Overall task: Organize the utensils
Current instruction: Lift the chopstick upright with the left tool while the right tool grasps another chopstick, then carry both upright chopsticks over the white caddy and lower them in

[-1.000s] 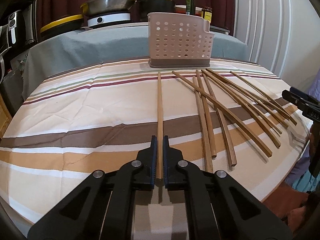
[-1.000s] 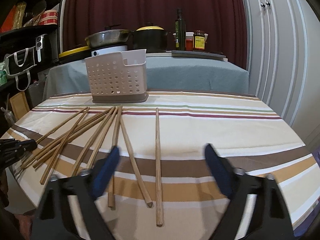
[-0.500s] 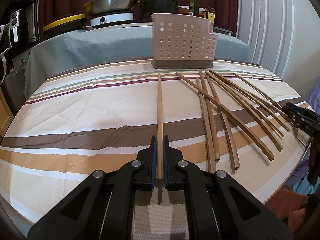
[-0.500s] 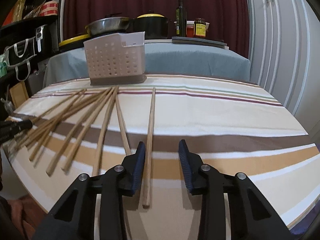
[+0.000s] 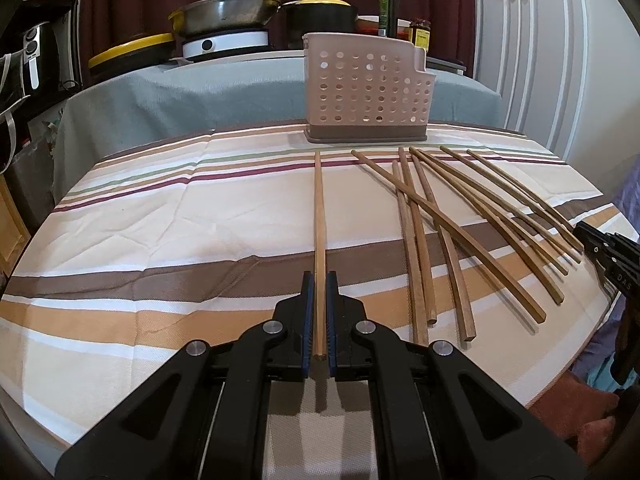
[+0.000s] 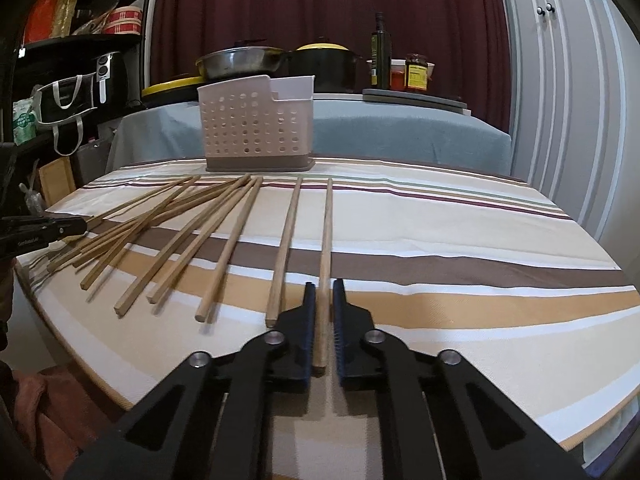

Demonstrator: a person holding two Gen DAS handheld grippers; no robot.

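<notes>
My left gripper (image 5: 319, 278) is shut on the near end of a wooden chopstick (image 5: 319, 220) that points straight at the perforated beige holder (image 5: 368, 92). Several loose chopsticks (image 5: 419, 248) fan out on the cloth to its right. In the right wrist view my right gripper (image 6: 324, 285) is shut on the near end of the rightmost chopstick (image 6: 327, 232). Several more chopsticks (image 6: 285, 248) lie to its left, and the holder (image 6: 256, 128) stands beyond them. A black gripper tip shows at the right edge (image 5: 608, 248) of the left wrist view and at the left edge (image 6: 40, 232) of the right wrist view.
The striped tablecloth (image 5: 160, 240) covers a round table whose near edge lies just under both grippers. Behind it, a grey-covered counter (image 6: 400, 128) carries pans (image 5: 224, 8), a bottle and jars. White cabinet doors (image 6: 560, 100) stand at the right and a dark shelf (image 6: 80, 40) at the left.
The right gripper has dropped toward the cloth and gone from wide open to shut around the rightmost chopstick. The left gripper has kept its hold, barely shifting.
</notes>
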